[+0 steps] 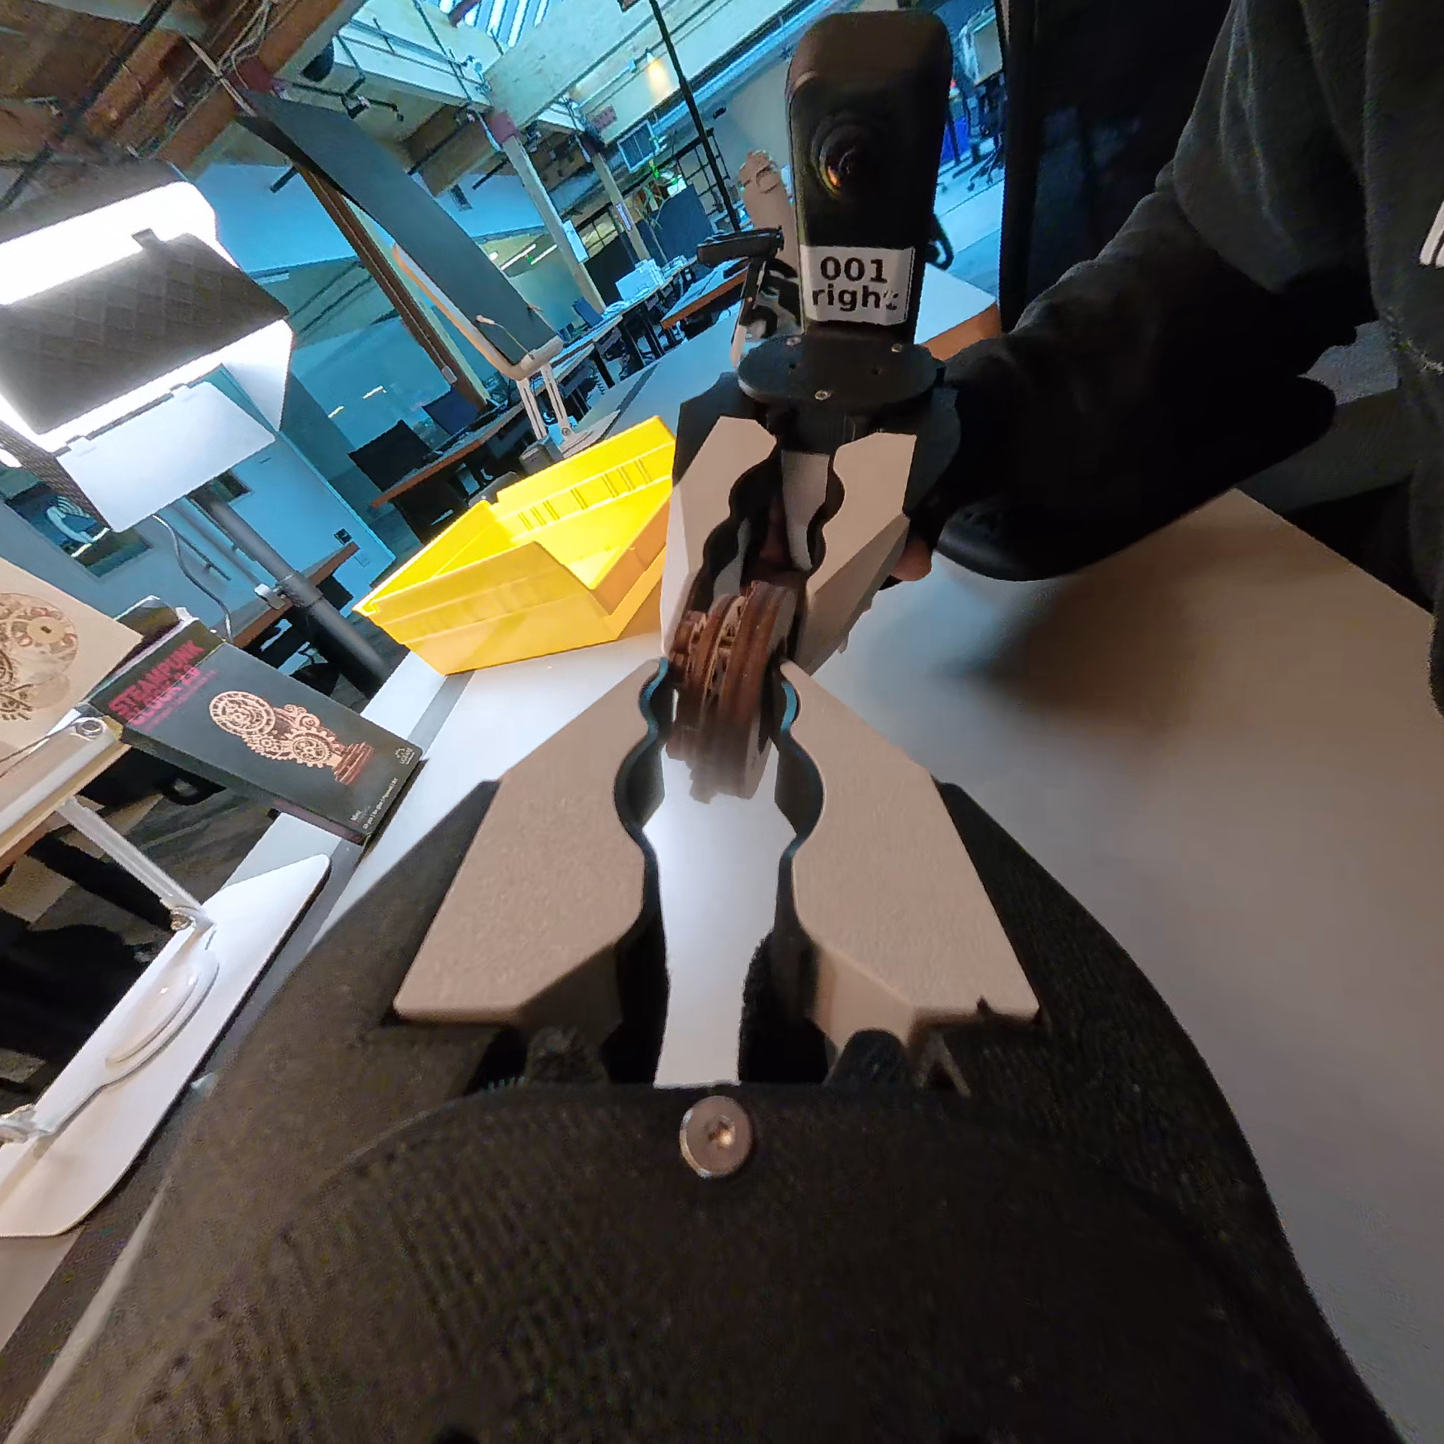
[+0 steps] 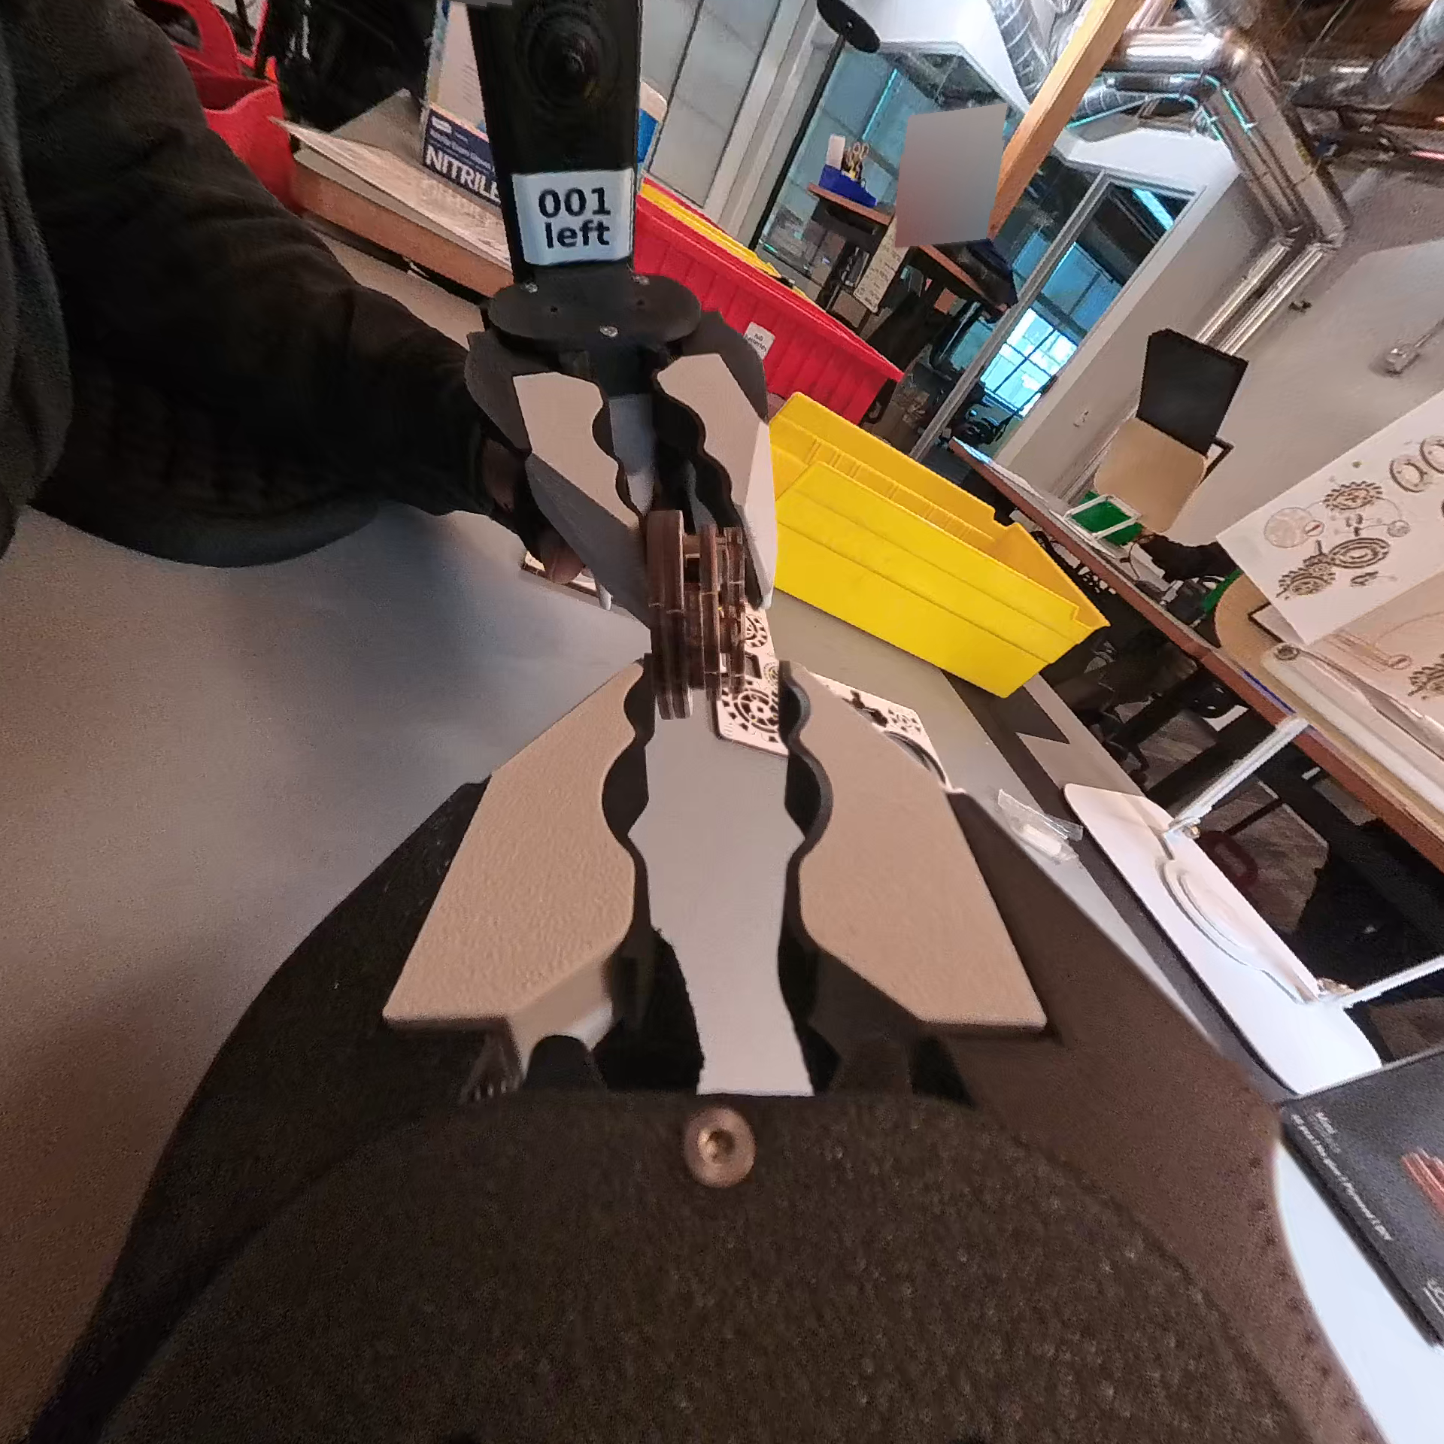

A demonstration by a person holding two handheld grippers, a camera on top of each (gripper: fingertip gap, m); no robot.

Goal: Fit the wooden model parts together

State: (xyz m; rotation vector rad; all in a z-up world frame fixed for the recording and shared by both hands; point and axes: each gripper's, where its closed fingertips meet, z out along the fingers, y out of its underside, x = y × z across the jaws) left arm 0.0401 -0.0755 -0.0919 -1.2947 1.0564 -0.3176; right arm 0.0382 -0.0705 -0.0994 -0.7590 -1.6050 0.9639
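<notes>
The left claw point(image 1: 723, 695) and the right claw point(image 2: 715, 680) meet tip to tip above the table point(image 1: 1133, 781), each clenched on an end of the wooden gear assembly point(image 1: 723, 672) held upright between them. Just beyond lies a cut-out wooden sheet point(image 2: 750, 711), with a yellow bin point(image 2: 922, 555) farther back.

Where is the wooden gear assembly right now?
The wooden gear assembly is held off the grey table between the tips of the left gripper and right gripper, with the yellow bin just behind it.
</notes>
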